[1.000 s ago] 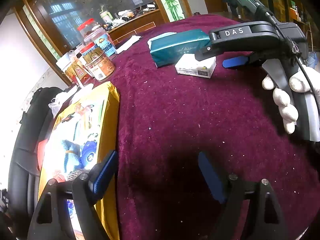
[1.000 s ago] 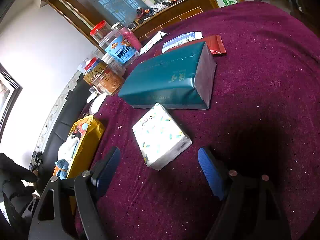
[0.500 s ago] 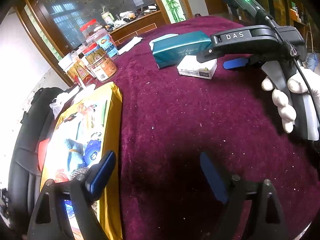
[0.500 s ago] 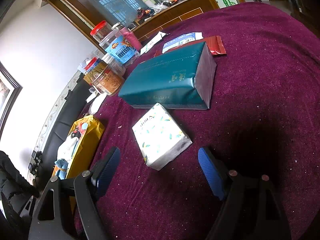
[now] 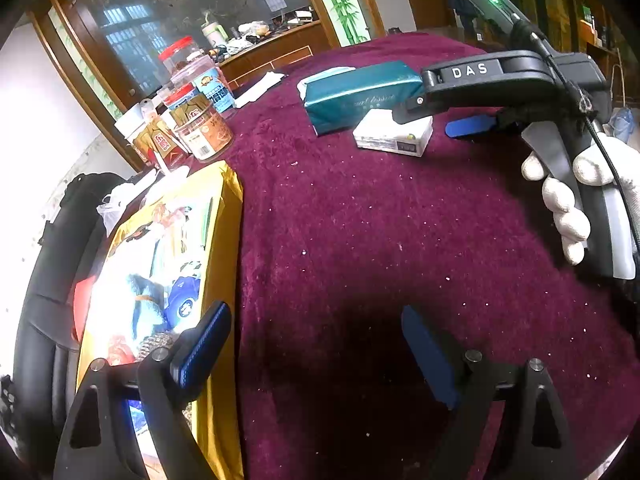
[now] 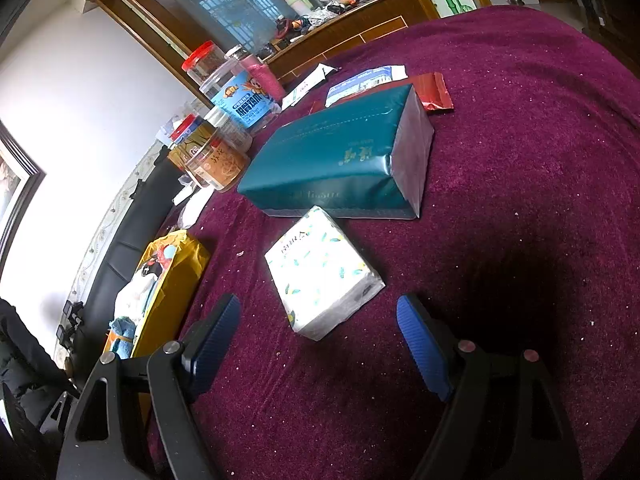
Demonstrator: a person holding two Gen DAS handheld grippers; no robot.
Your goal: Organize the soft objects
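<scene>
Left wrist: left gripper (image 5: 316, 344) spread, empty, low over tablecloth (image 5: 360, 232) near its left edge, beside yellow bag (image 5: 168, 264). "DAS" readable on right gripper (image 5: 472, 126) body.

Right wrist: right gripper (image 6: 318, 334) spread, straddling near corner of white tissue pack (image 6: 320, 276), mid-cloth, touching teal tissue pack (image 6: 340, 160). Centre, lower, squeeze gently. Pack print unreadable.

Two tissue packs (image 6: 322, 276) (image 6: 340, 160), four jars (image 6: 216, 164), one yellow bag (image 6: 172, 276).

Left hand-held gripper (image 5: 312, 344) and right hand-held gripper (image 6: 318, 338) both spread wide, empty.
</scene>
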